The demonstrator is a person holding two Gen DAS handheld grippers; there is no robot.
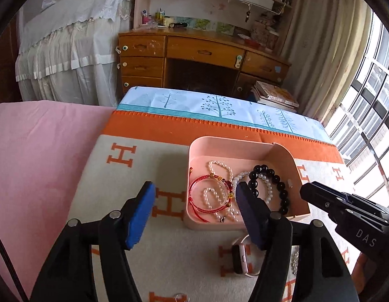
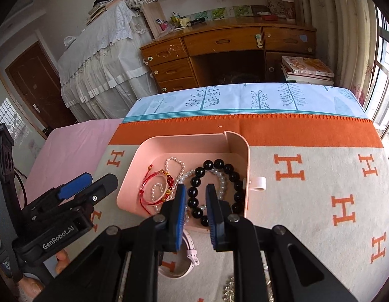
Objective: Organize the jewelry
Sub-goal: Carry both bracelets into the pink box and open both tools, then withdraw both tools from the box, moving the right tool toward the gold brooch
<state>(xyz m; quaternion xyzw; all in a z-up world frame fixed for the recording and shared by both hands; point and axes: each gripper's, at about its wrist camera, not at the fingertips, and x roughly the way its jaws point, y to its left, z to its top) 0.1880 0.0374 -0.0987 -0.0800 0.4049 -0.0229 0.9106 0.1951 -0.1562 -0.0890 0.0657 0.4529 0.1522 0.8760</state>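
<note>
tray (image 2: 238, 142) on blanket (image 2: 320, 176), holding bracelets (image 2: 194, 191) so they stay gathered | watch (image 1: 241, 258) outside, near edge, likely next | left gripper (image 1: 194, 210) wide apart, empty | right gripper (image 2: 195, 210) slightly apart, empty, over tray's near rim

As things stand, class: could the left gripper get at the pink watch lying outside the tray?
Probably yes: the left gripper is open, and the watch lies uncovered on the blanket below its right finger, outside the tray.

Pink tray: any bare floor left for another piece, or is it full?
Pink tray: bare along the far wall, beyond the black bead bracelet and pearl strand. Near half crowded with red cord bracelet and pearls. Blanket right of the tray is open.
</note>
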